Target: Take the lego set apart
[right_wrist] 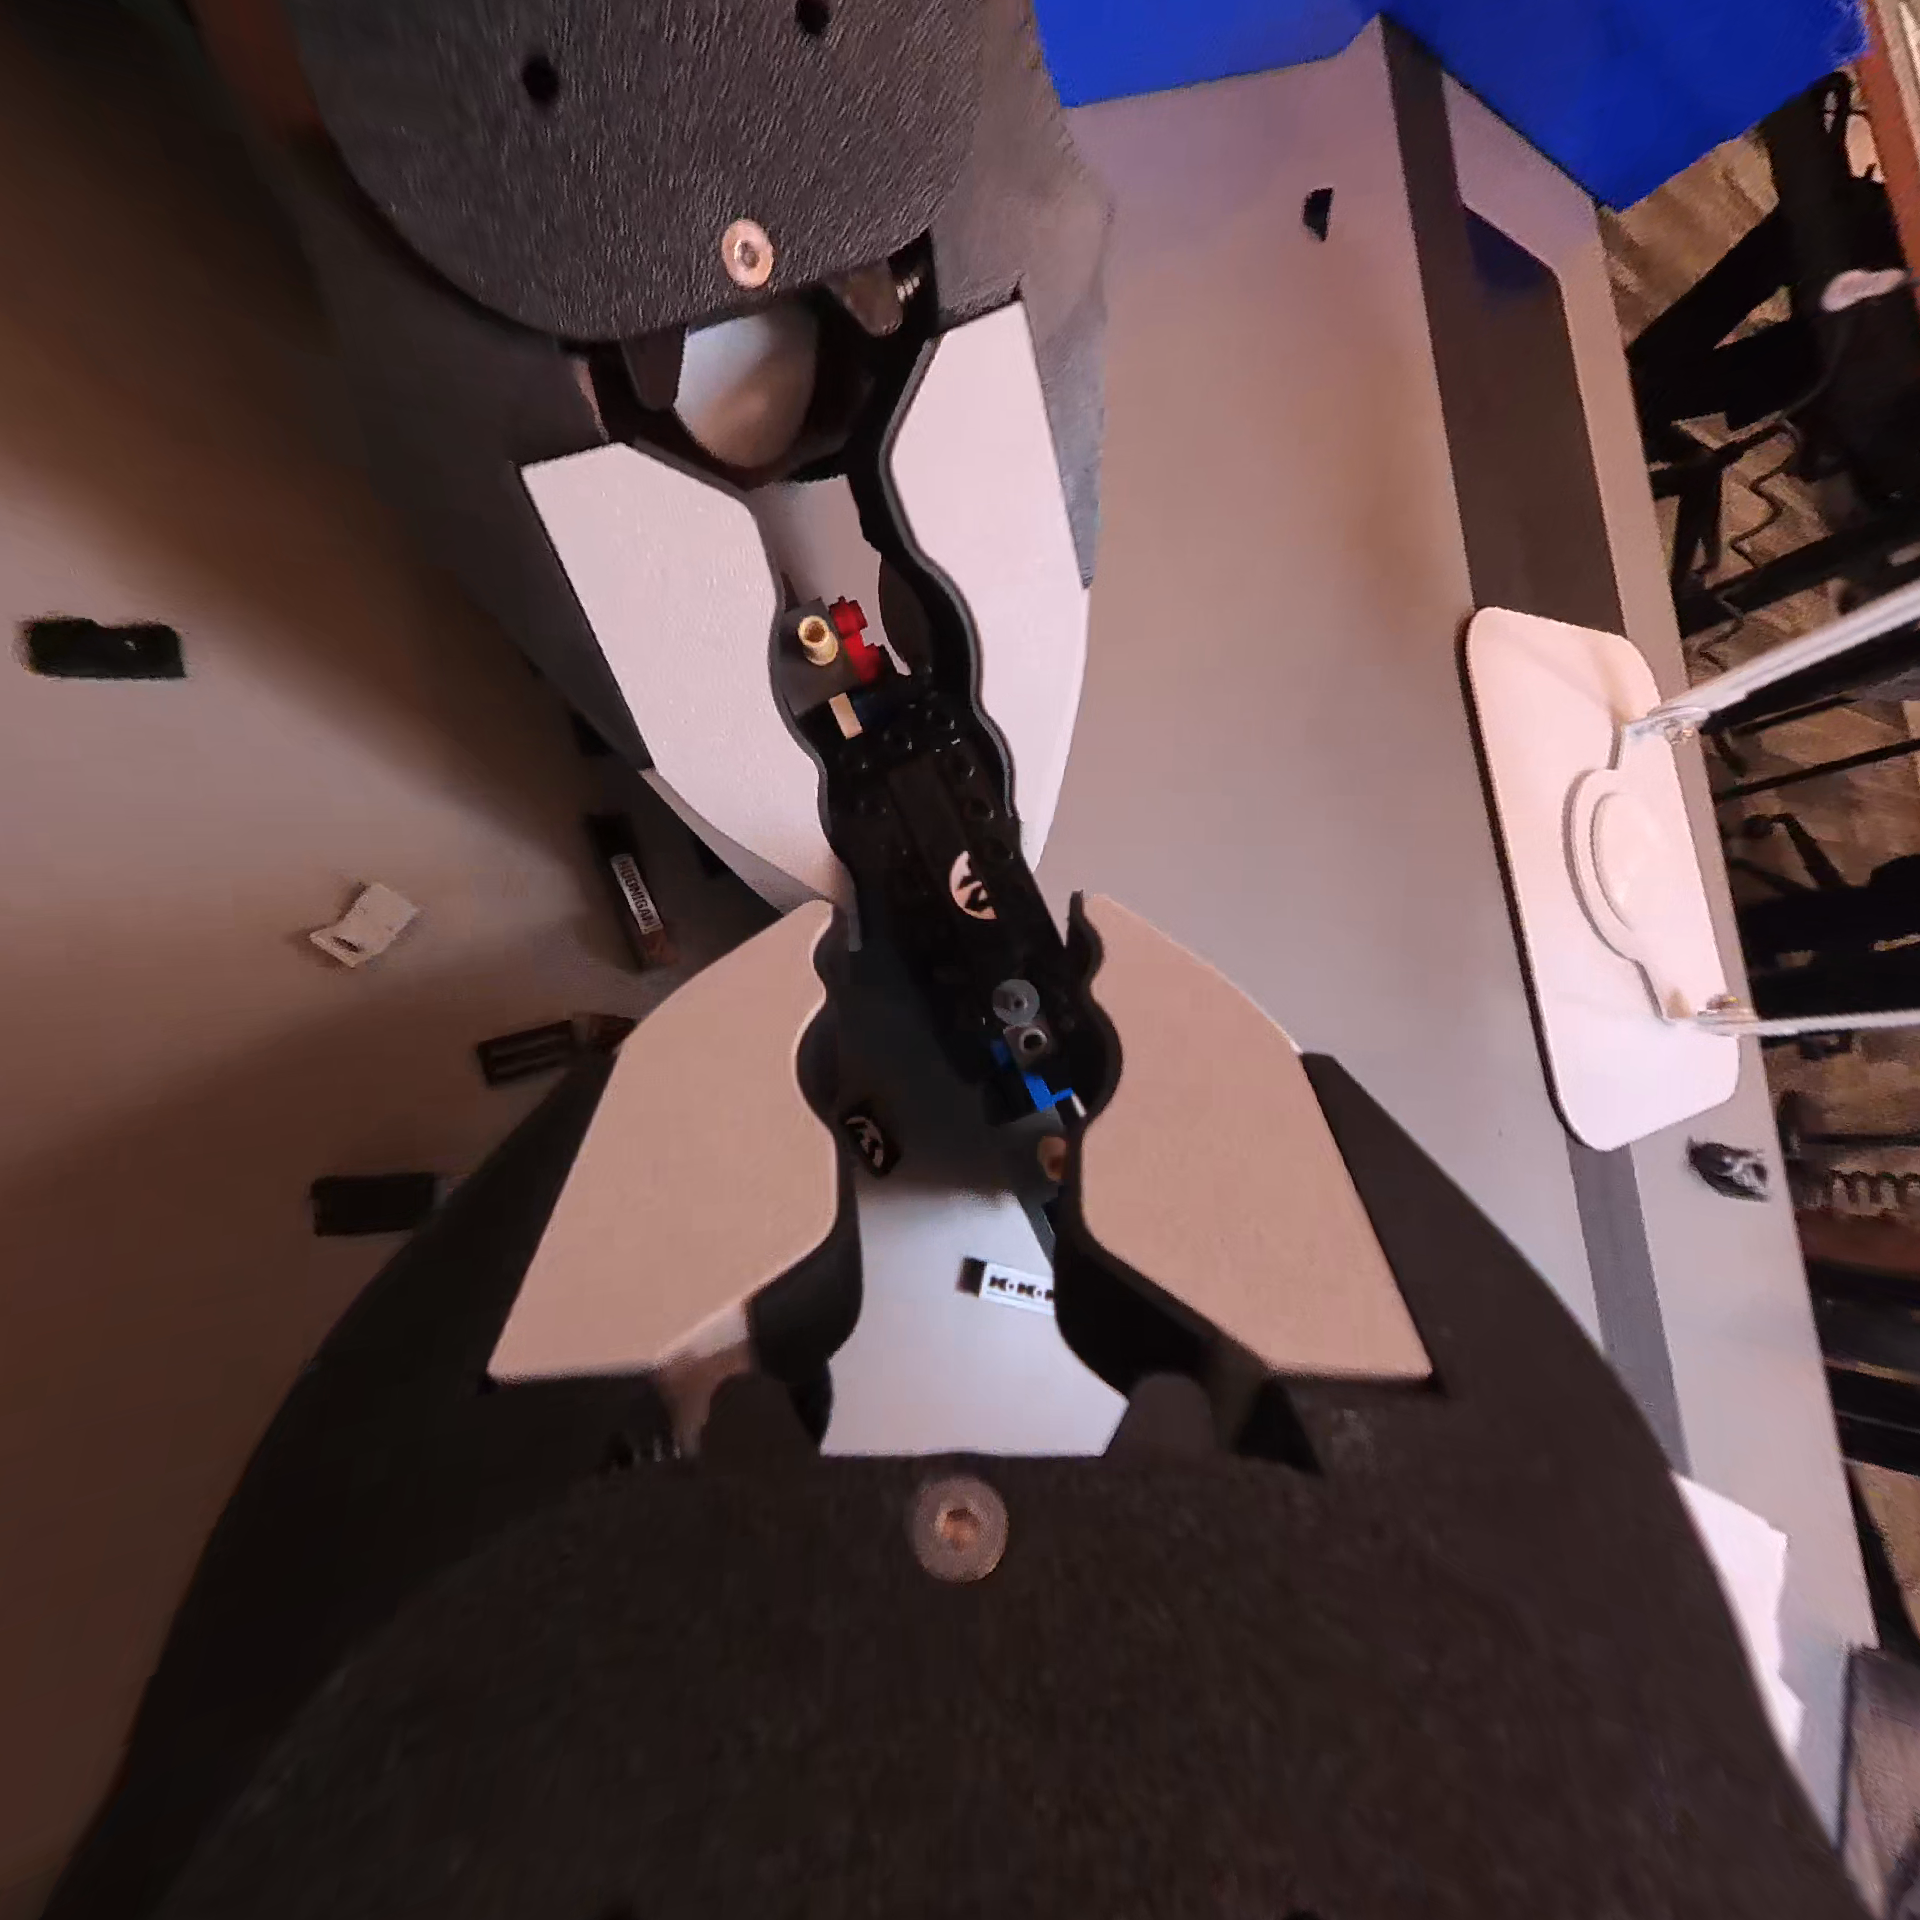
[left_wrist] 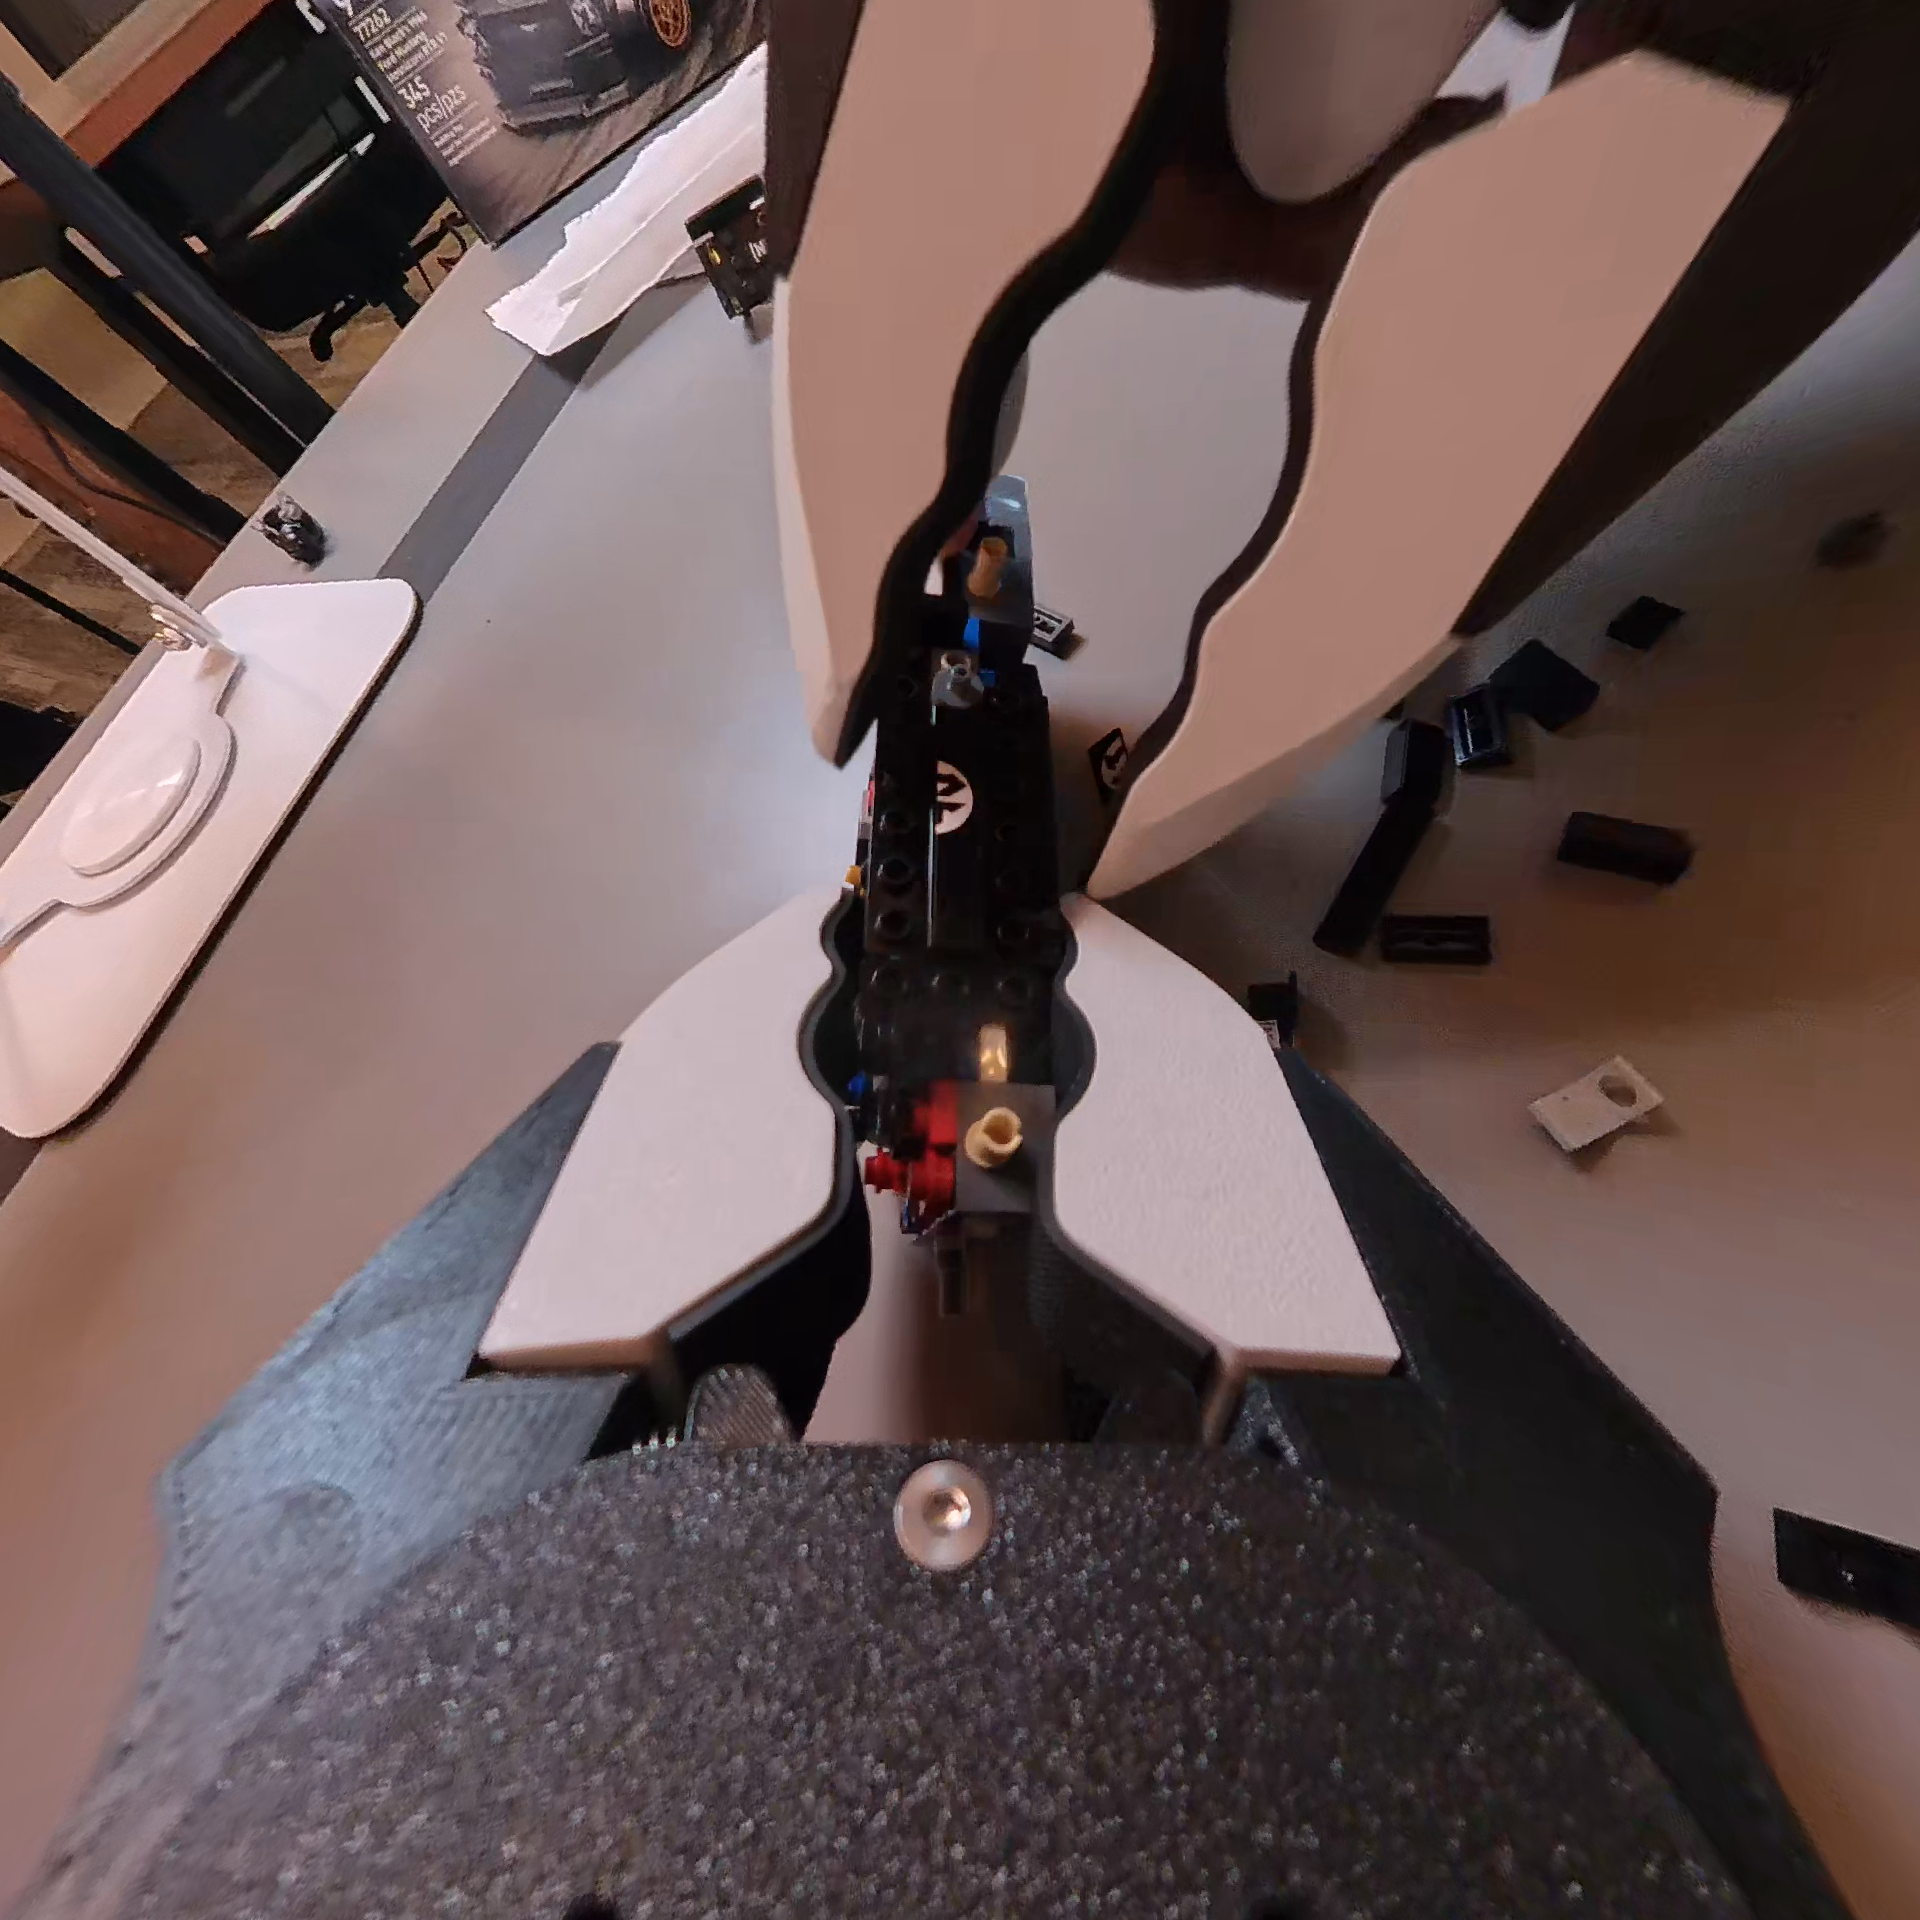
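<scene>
The lego set is a long black chassis (left_wrist: 966,831) with a round white emblem, red and tan pins at one end and blue and grey pins at the other. My left gripper (left_wrist: 956,904) is shut on its red-pin end and holds it above the grey table (left_wrist: 582,644). My right gripper (left_wrist: 971,810) comes in from the top, its jaws closed around the blue-pin end. In the right wrist view the chassis (right_wrist: 935,810) runs diagonally between my right gripper (right_wrist: 956,909) and the left gripper (right_wrist: 914,868) opposite.
Several loose black pieces (left_wrist: 1392,852) and a white piece (left_wrist: 1595,1101) lie on the table to the right. A white stand base (left_wrist: 208,810) sits at the left. A dark box (left_wrist: 520,104) and paper (left_wrist: 644,239) are at the back. A small printed tile (right_wrist: 1003,1283) lies under the right gripper. My left and right fingertips are right by each other. About 8 cm separates my right fingertips from the white piece (left_wrist: 1595,1101). It turns up in the right wrist view (right_wrist: 368,934) as well.
</scene>
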Motion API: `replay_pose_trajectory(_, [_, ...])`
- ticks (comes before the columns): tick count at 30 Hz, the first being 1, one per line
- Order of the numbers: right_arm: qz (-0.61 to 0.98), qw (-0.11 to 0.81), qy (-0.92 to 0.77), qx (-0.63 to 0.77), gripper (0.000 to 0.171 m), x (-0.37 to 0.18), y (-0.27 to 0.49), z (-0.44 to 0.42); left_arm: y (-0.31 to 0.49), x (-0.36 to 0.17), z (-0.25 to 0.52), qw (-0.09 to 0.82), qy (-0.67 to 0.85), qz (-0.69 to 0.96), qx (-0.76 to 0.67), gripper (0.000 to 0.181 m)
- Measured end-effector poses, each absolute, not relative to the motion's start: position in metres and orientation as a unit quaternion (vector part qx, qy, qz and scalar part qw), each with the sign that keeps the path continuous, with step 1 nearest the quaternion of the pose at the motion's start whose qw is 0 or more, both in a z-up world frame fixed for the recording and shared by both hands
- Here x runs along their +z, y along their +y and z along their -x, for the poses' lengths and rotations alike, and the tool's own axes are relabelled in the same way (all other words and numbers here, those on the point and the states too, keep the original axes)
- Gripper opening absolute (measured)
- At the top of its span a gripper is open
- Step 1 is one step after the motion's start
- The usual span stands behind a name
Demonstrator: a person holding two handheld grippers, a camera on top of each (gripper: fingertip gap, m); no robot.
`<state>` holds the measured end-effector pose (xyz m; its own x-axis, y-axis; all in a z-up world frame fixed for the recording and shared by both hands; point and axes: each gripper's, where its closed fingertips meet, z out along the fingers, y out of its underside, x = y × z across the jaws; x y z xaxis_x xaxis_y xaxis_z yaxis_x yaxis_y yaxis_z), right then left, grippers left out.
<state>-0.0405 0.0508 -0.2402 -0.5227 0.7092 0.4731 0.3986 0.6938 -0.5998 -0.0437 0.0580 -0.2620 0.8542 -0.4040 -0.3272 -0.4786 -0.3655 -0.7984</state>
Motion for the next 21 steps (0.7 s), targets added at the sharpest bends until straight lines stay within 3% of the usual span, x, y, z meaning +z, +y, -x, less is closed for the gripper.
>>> replay_pose_trajectory(5, [0.315, 0.370, -0.847, 0.215, 0.033, -0.239, 0.053, 0.043, 0.058, -0.261, 0.044, 0.497, 0.272, 0.823, 0.028, 0.033])
replay_pose_trajectory(9, [0.326, 0.365, -0.837, 0.244, 0.033, -0.237, 0.055, 0.041, 0.054, -0.262, 0.040, 0.500, 0.303, 0.811, 0.028, 0.045])
replay_pose_trajectory(13, [0.353, 0.347, -0.816, 0.298, 0.033, -0.231, 0.059, 0.041, 0.058, -0.259, 0.053, 0.510, 0.320, 0.794, 0.088, 0.030])
replay_pose_trajectory(18, [0.369, 0.330, -0.799, 0.341, 0.034, -0.219, 0.059, 0.037, 0.056, -0.244, 0.047, 0.531, 0.315, 0.784, 0.060, 0.030])
replay_pose_trajectory(21, [0.344, 0.335, -0.798, 0.364, 0.024, -0.200, 0.051, 0.034, 0.055, -0.239, 0.046, 0.532, 0.330, 0.776, 0.075, 0.030])
